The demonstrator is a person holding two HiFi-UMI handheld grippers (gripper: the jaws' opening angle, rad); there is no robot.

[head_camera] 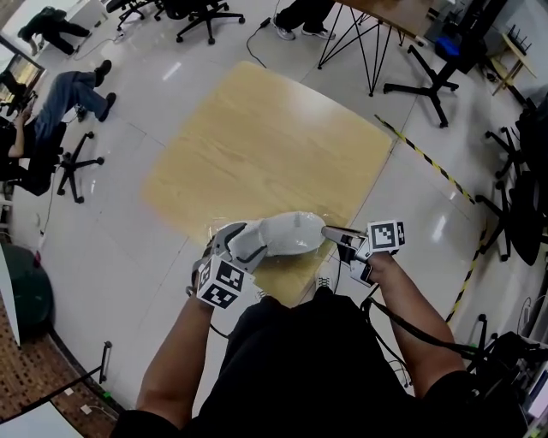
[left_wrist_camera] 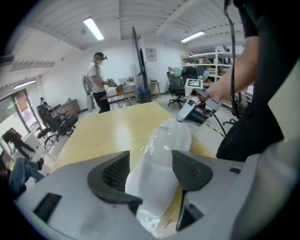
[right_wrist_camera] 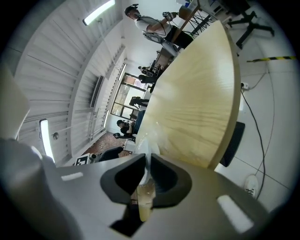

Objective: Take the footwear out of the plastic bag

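Note:
A white shoe [head_camera: 278, 235] wrapped in a clear plastic bag lies near the front edge of the light wooden table [head_camera: 274, 145]. My left gripper [head_camera: 229, 244] is at the shoe's left end. In the left gripper view its jaws stand wide apart, with the bagged shoe [left_wrist_camera: 161, 164] between the pads and not pressed. My right gripper [head_camera: 332, 233] is at the shoe's right end, also seen as my right gripper [left_wrist_camera: 187, 115] in the left gripper view. The right gripper view shows my right gripper [right_wrist_camera: 146, 173] shut on a thin fold of the plastic bag [right_wrist_camera: 145, 150].
Office chairs [head_camera: 201, 13] and a black-legged table [head_camera: 368, 34] stand beyond the wooden table. A seated person [head_camera: 51, 107] is at the far left. Black-and-yellow tape [head_camera: 428, 162] runs across the floor on the right. A standing person [left_wrist_camera: 97, 82] is behind the table.

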